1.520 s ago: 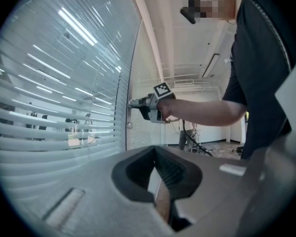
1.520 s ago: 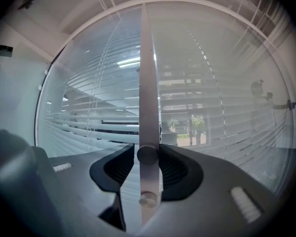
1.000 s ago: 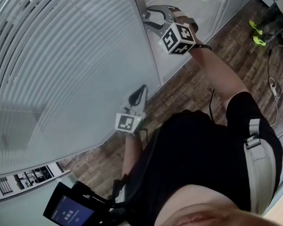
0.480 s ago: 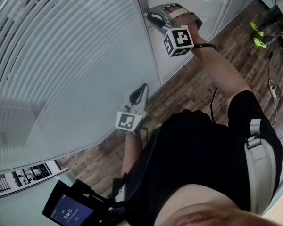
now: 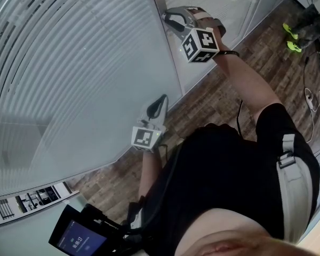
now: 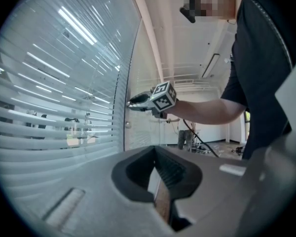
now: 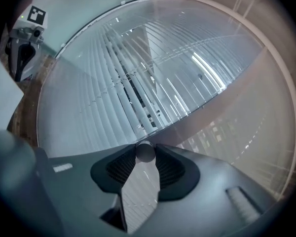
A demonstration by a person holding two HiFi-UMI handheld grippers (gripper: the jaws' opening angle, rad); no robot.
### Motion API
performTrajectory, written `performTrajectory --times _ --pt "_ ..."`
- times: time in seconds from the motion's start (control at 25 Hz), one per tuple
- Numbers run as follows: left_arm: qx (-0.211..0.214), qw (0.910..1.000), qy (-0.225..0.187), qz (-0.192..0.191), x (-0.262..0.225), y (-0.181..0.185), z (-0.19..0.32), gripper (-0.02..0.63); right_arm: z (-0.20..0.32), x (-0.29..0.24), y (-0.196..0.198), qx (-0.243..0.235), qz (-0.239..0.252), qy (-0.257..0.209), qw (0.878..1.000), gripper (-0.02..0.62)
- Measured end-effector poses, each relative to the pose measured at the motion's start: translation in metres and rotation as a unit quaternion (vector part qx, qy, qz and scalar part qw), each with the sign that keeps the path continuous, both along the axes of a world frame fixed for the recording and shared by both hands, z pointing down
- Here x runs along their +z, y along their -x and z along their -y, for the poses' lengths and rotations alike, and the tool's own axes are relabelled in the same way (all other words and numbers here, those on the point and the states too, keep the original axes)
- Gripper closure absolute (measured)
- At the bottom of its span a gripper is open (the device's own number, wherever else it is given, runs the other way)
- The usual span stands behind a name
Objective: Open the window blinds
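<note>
1. Up at the vertical frame post between two glass panes, the right gripper is clenched on a small round grey knob.
2. Its jaws have just been closing. The knob now sits between the ribbed pads, which press on it from both sides.
3. That knob stands out from the post, at the right edge of the window blinds.
4. The blinds hang behind the glass, with white horizontal slats. Most of them lie turned nearly flat, so the pane looks milky.
5. A few slats in the upper part stand apart, and dark strips of the room beyond show through them in the right gripper view.
6. The left gripper hangs lower, just beside the bottom part of the same pane and well apart from the knob.
7. Its jaws are drawn together with nothing held between them. Only a thin sliver of floor shows between them in the left gripper view.
8. Each gripper carries its cube with square markers, and the person's bare forearm reaches up to the right one.
9. Dark wood flooring runs along the foot of the partition.
10. A small device with a lit screen shows at the bottom left of the head view.
</note>
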State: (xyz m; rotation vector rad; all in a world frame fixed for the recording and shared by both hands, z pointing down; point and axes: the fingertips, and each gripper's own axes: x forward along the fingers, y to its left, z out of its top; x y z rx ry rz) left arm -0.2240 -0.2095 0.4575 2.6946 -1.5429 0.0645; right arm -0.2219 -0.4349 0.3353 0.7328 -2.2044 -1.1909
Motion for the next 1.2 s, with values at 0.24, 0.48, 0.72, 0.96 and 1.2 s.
performTrajectory --times 0.24,0.48,0.72,0.96,1.2 --pt "-0.003 0.9999 -0.015 0.007 0.011 0.006 0.001 0.603 0.001 -0.006 -0.003 0.006 0.103 0.099 0.99 0.465" --pt "0.002 1.0 0.005 0.001 0.002 -0.001 0.0 0.603 0.004 -0.007 -0.005 0.01 0.196 0.185 0.963 0.466" --pt "0.005 0.9999 -0.013 0.008 0.007 0.002 0.001 0.603 0.008 -0.007 -0.007 0.01 0.282 0.266 0.922 0.466" --pt "0.003 0.9999 -0.008 0.008 0.012 0.003 0.001 0.603 0.013 -0.005 -0.01 0.01 0.34 0.326 0.882 0.466" --pt "-0.001 1.0 0.003 0.001 0.004 0.001 -0.001 0.603 0.011 -0.013 -0.008 0.001 0.382 0.366 0.849 0.466"
